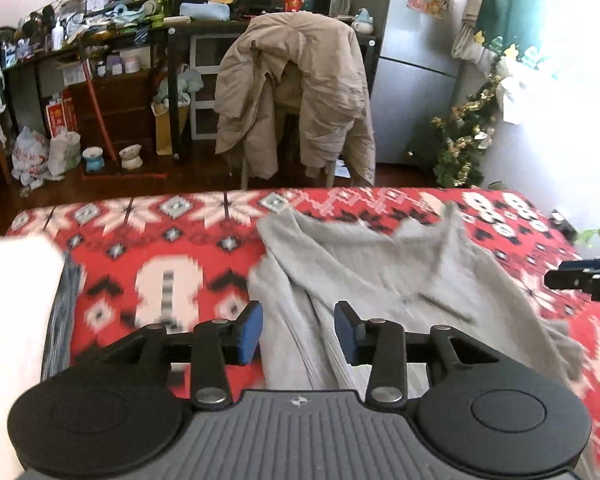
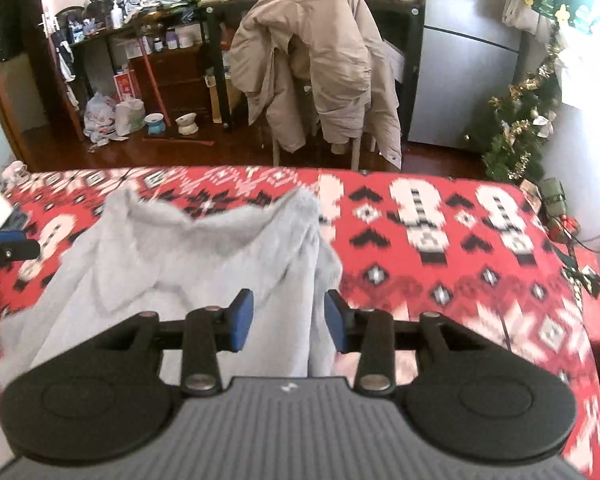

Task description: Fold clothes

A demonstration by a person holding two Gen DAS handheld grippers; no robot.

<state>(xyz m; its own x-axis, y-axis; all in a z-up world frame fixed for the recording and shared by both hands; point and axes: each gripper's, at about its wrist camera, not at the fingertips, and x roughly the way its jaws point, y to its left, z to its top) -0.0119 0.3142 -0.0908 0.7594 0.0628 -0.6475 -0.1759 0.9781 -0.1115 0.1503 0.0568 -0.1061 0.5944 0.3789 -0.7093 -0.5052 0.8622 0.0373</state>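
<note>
A red patterned blanket (image 2: 440, 240) with white and black knit-style motifs covers the whole work surface, and behind it a beige coat (image 1: 296, 92) hangs over a chair in a cluttered room. On the blanket lies the task's thing, a grey garment (image 1: 360, 264), soft and fleecy; in the right wrist view it sits left of the middle, in the left wrist view right of the middle, so it lies between the two hands. It is not flat: its far edge stands up in two peaks with a dip between them, and long lengthwise creases run toward the cameras. A white and dark folded stack (image 1: 20, 320) sits at the left edge of the blanket.

The left gripper (image 1: 298, 332) hangs just above the garment's near left edge, its blue pads (image 1: 252, 332) spread with cloth showing in the gap but not pinched. The right gripper (image 2: 288, 326) stands likewise over the near right edge, jaws spread, nothing clamped between them.

The step in hand looks like laying the garment out, with both edges let go, before a fold proper. The next move probably calls for smoothing the raised far edge flat, then taking a fresh pinch on one side or corner, with the pads closing on a single layer rather than a bunched crease.
</note>
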